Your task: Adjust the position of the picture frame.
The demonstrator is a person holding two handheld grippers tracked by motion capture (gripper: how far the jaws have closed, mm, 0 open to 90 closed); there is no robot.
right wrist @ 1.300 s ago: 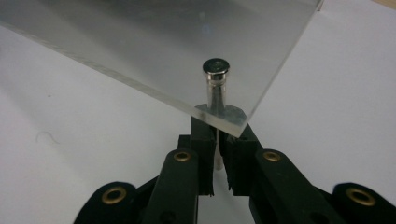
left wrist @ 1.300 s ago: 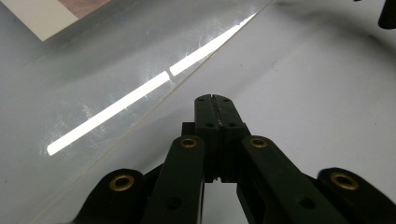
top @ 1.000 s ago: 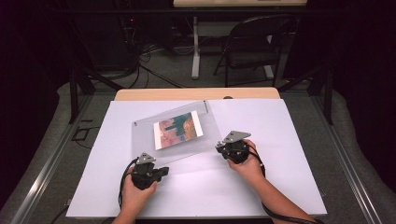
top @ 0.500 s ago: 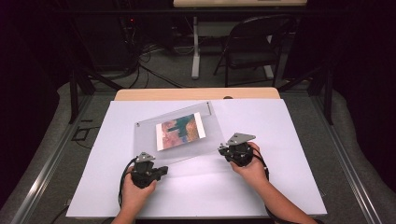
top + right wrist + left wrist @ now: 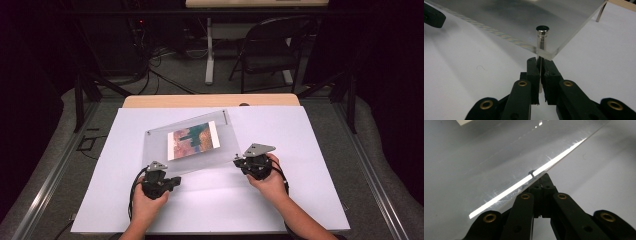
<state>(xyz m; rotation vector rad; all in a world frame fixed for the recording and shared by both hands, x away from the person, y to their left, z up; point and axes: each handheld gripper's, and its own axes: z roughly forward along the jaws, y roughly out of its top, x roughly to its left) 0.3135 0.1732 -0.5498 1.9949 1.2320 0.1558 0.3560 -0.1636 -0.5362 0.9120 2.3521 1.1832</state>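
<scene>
A clear acrylic frame (image 5: 190, 142) with a colourful print (image 5: 193, 140) sandwiched in its middle sits over the white tabletop (image 5: 300, 150), rotated so its edges run at an angle to the tabletop's edges. The print shows reddish, orange and teal patches with a white margin at its right end.

Left tongs (image 5: 159, 181): held in the person's left hand (image 5: 145, 205) at the frame's near-left corner. In the left gripper view the two black jaws are drawn together at the frame's bright lower edge (image 5: 529, 178), beside a small metal stud (image 5: 531, 172) at that edge. Whether the jaws actually pinch the stud or the panel cannot be told; the tips lie under the acrylic.

Right tongs (image 5: 255, 164): held in the right hand (image 5: 272, 182) at the frame's near-right corner. In the right gripper view the jaws are closed on a thin metal standoff post (image 5: 540, 47) that passes through the corner of the acrylic; its round chrome cap (image 5: 542, 28) sits on top of the panel. The corner is raised off the tabletop. A second post (image 5: 600, 11) stands at the far corner, foot on the tabletop.

A black folding chair (image 5: 272, 47) stands beyond the tabletop, with cables (image 5: 155, 65) on the floor.
</scene>
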